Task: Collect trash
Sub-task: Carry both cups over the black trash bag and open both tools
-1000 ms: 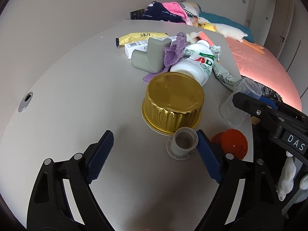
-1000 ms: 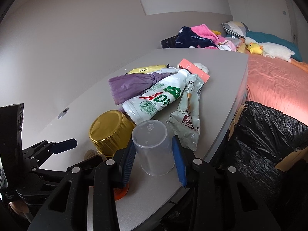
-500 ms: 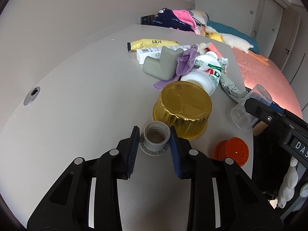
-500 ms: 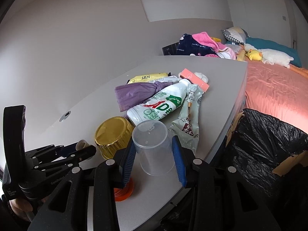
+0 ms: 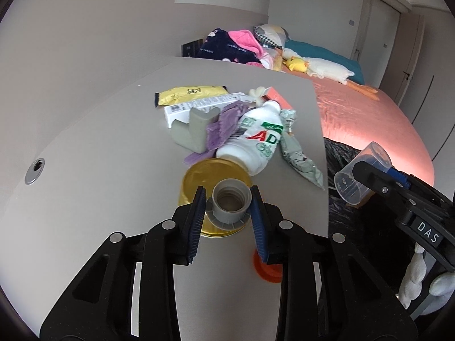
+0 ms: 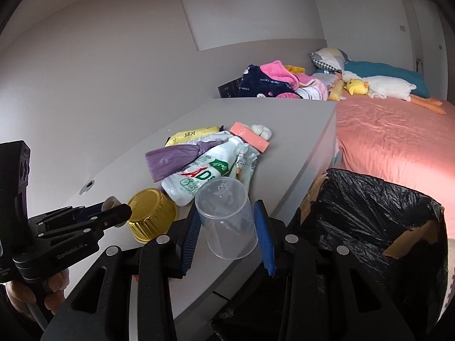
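My left gripper (image 5: pixel 227 207) is shut on a small grey cap with a flange (image 5: pixel 231 202) and holds it above the grey table (image 5: pixel 99 170), over a gold foil cup (image 5: pixel 199 176). My right gripper (image 6: pixel 227 224) is shut on a clear plastic measuring cup (image 6: pixel 227 216), raised beside the table's edge near the bin lined with a black bag (image 6: pixel 369 213). The cup also shows in the left wrist view (image 5: pixel 358 176). A white AD bottle (image 5: pixel 256 139), purple bag (image 5: pixel 224 128), green wrapper (image 5: pixel 298 156) and yellow packet (image 5: pixel 190 95) lie on the table.
An orange lid (image 5: pixel 267 268) lies near the table's front edge. A grey L-shaped block (image 5: pixel 193 133), a white box (image 5: pixel 199 105) and a pink box (image 6: pixel 250 139) sit among the trash. A bed with pink sheet (image 6: pixel 398 147) lies beyond the bin.
My left gripper closed on the grey cap and lifted it off the table. My right gripper rose with the clear cup and moved off the table toward the bin.
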Available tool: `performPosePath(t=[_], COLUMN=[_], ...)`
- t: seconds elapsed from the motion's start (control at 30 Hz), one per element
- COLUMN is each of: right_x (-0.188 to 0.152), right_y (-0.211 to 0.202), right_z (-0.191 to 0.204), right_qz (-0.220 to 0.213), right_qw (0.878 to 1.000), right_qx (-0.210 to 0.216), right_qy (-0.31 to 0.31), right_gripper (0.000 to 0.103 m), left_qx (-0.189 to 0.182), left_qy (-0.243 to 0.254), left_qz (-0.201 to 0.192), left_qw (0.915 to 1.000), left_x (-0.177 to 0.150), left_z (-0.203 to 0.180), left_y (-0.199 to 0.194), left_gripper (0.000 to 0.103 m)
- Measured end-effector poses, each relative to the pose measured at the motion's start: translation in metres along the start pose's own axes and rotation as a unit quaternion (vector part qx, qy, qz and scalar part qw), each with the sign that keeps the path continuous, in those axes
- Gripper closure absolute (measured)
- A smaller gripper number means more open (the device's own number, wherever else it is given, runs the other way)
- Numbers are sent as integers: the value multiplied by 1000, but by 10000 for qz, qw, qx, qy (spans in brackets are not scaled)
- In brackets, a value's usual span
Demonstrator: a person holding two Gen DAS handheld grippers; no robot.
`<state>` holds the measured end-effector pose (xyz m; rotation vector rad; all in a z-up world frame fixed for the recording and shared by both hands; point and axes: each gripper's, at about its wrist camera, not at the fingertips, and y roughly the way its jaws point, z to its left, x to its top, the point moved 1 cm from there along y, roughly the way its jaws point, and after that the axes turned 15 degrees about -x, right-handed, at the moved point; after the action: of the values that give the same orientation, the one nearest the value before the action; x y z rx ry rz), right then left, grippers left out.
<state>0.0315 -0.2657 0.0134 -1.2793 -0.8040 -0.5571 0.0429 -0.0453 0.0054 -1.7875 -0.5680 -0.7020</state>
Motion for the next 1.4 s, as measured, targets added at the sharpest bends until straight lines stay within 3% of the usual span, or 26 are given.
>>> performPosePath(t=[0.47, 0.93, 0.97, 1.0, 1.03, 1.1, 1.23, 1.4], right_x=[2, -3, -4, -5, -6, -8, -8, -6], right_y=[-21, -42, -43, -44, -46, -52, -54, -54], right_z=[-67, -127, -131, -136, -140, -148, -152, -149], right_qz=[-109, -117, -96, -72, -62, -171, -232, -261], right_qw=[9971, 9884, 9880, 9873, 9856, 9781, 9750, 9763], right_qx=[-660, -1284, -1266, -1248, -1301, -1643, -1784, -1741], right_qy=[355, 807, 883, 984, 1078, 1262, 1303, 1255], right_gripper=[63, 63, 63, 61, 57, 37, 36, 36], left_qx=[-661, -1483, -1564, -1670, -1700, -1749, -1620, -1567], left_qy=[579, 1174, 1151, 1127, 1079, 1125, 1378, 1284], left_qz=[219, 707, 771, 894, 1001, 934, 878, 823], left_qw=[9959, 9794, 9779, 9754, 9744, 9737, 9732, 9758], left_x=[18, 12, 11, 10, 9, 6, 5, 10], left_z=[-67, -136, -138, -140, -142, -147, -153, -145], left_y=[37, 72, 74, 77, 79, 78, 76, 72], left_gripper=[72, 72, 69, 42, 4, 6, 6, 6])
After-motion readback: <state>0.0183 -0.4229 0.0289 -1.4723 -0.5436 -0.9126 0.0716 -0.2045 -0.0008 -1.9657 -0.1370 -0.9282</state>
